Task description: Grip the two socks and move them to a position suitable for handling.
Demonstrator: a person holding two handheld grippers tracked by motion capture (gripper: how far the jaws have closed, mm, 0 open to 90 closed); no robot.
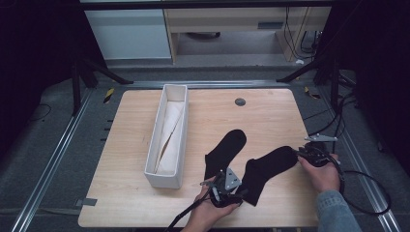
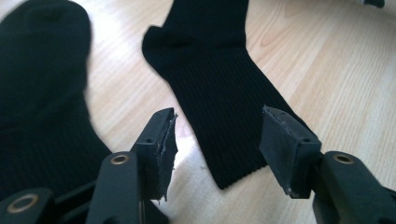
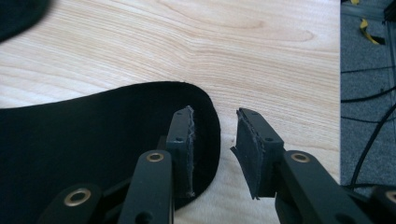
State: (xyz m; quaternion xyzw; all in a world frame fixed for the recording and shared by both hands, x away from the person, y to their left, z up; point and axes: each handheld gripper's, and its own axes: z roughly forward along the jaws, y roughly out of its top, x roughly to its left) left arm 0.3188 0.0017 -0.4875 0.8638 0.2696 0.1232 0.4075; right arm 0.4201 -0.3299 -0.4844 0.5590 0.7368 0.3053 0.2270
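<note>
Hovering low over the table (image 1: 270, 108), the left gripper (image 1: 240, 193) has its jaws spread wide with nothing between them; in the left gripper view they straddle the ribbed cuff of the right-hand sock (image 2: 224, 93), above the fabric. The right gripper (image 1: 296, 152) is also parted, gripping nothing; in the right gripper view its jaws stand at the rounded toe of that same sock (image 3: 93, 140), one jaw over the fabric, the other over bare wood. Both socks are black knit, flat on pale wood with visible grain. The left-hand sock (image 1: 226, 149) lies just beside the first, towards a white box (image 1: 170, 180). That box is long, narrow, open-topped, holding folded cream cloth (image 1: 170, 128).
</note>
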